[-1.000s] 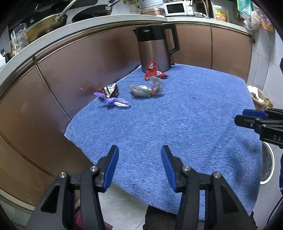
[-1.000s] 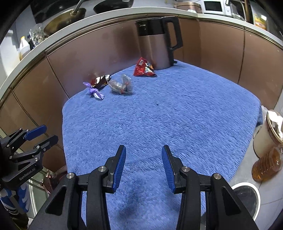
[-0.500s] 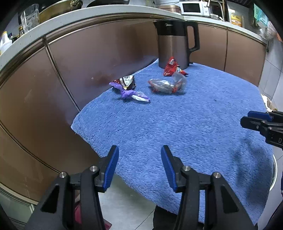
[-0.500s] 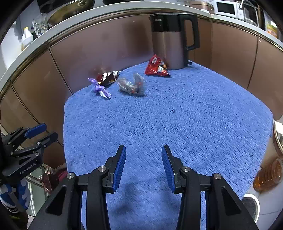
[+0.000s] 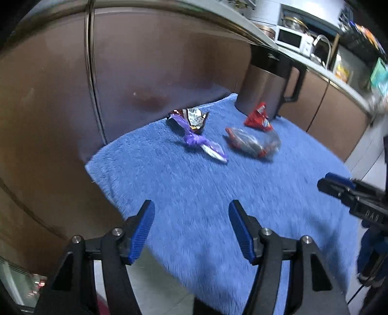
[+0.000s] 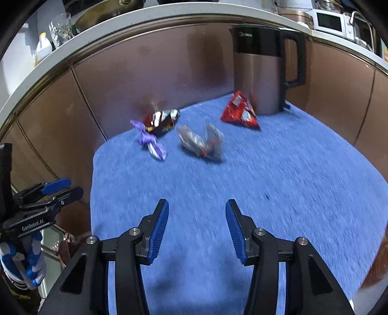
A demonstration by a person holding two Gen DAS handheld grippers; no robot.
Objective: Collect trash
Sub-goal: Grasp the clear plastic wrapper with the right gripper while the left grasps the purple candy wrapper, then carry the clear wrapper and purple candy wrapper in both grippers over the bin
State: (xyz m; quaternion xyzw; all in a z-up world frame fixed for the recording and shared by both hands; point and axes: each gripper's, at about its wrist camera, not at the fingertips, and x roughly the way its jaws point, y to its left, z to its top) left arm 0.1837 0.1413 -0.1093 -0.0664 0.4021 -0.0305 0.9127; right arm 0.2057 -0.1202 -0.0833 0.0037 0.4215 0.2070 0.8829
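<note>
Several wrappers lie at the far side of a blue fuzzy cloth (image 5: 218, 193) (image 6: 266, 181): a purple twisted wrapper (image 5: 201, 143) (image 6: 151, 143), a dark brown and silver wrapper (image 5: 192, 117) (image 6: 161, 120), a clear crumpled bag with red trim (image 5: 253, 143) (image 6: 201, 143), and a red snack packet (image 5: 258, 118) (image 6: 240, 114). My left gripper (image 5: 191, 227) is open and empty over the cloth's near left edge. My right gripper (image 6: 196, 225) is open and empty over the cloth's near middle. Each gripper shows in the other's view, the right one (image 5: 351, 191) and the left one (image 6: 51, 193).
A steel kettle with a black handle (image 5: 266, 87) (image 6: 262, 70) stands behind the red packet. Brown cabinet panels (image 5: 145, 67) curve around the cloth's far and left sides. A counter above holds a microwave (image 6: 329, 23), a pot and a glass.
Both grippers have moved forward and closer to the wrappers, which now look larger. The left view has swung toward the cabinet side. Both grippers stay open.
</note>
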